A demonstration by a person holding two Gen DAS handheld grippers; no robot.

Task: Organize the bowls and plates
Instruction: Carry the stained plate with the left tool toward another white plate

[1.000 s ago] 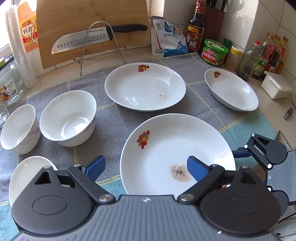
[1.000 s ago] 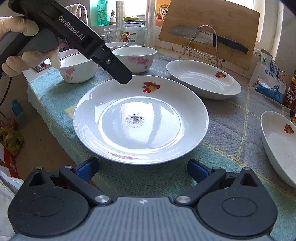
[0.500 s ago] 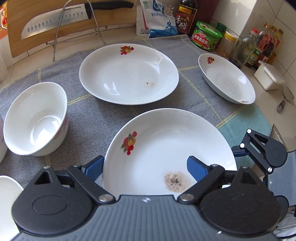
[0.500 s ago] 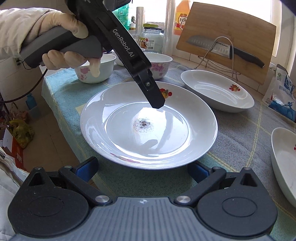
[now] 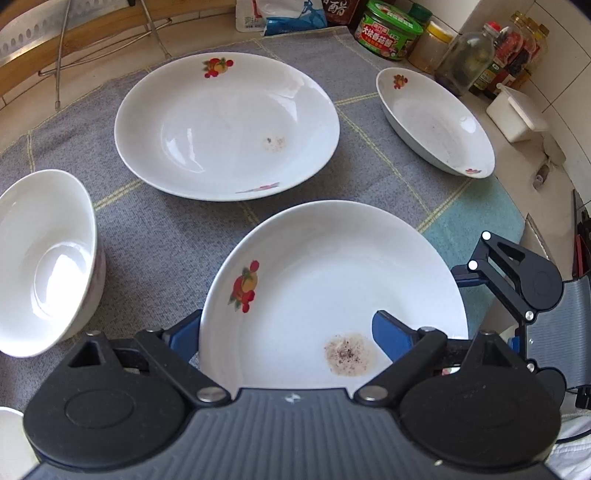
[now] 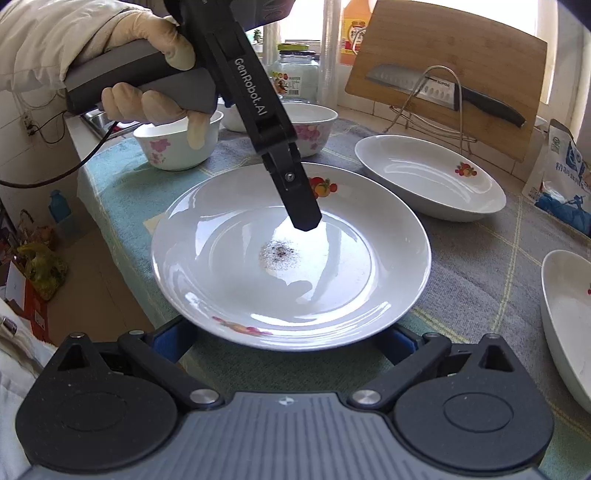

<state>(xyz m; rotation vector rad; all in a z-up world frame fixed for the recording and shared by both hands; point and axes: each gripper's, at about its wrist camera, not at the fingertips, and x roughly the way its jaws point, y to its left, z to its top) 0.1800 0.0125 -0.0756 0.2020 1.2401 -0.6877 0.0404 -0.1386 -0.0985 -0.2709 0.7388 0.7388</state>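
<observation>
My left gripper (image 5: 286,338) hangs tilted steeply over the speckled plate (image 5: 332,280) on the grey cloth (image 5: 155,236), its jaws closing astride the near rim without pressing it yet. My right gripper (image 6: 288,341) waits low at that plate's other edge, jaws spread apart. Another plate (image 5: 225,125) and a bowl (image 5: 40,258) sit nearby.

bright daylit window (image 6: 303,14) behind a tiled counter (image 5: 110,48), white tiled wall (image 5: 565,44) alongside
</observation>
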